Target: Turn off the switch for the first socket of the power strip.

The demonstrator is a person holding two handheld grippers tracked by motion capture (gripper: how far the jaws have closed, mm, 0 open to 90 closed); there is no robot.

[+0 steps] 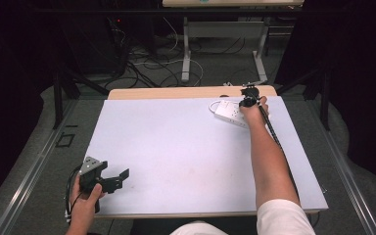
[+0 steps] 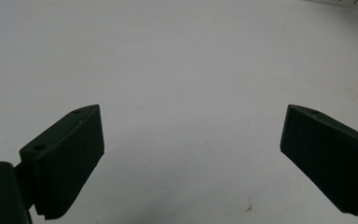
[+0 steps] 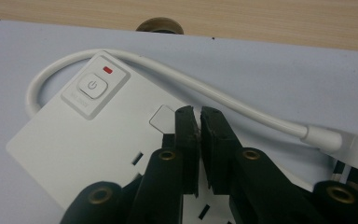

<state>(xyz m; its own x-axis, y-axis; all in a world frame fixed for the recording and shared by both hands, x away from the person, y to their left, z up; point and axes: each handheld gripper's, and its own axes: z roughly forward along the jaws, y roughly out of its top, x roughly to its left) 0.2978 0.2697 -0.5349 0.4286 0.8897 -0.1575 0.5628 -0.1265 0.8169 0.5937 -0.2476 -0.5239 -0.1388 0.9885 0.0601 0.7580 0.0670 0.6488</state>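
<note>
The right hand-held gripper (image 3: 199, 112), jaws nearly closed on nothing, hovers over the power strip (image 3: 98, 140) near its power button (image 3: 91, 86). A careless poke could shove the strip or snag its cord (image 3: 205, 91) (the left hand-held gripper (image 2: 191, 140) idles open).

Left tool (image 1: 119, 178): black body, grey three-cornered plate on top with small holes, black cable looping from its rear. Its jaws are black wedge-shaped blocks, each with a small hole near the tip and a finely ribbed inner face; a brass-coloured screw sits at the left jaw's base. Right tool (image 3: 199, 114): black linkage arms with brass-ringed pivots, narrow black pads, thin black cable trailing back. Person wears a white short sleeve; the rest of the garment is probably white too.
</note>
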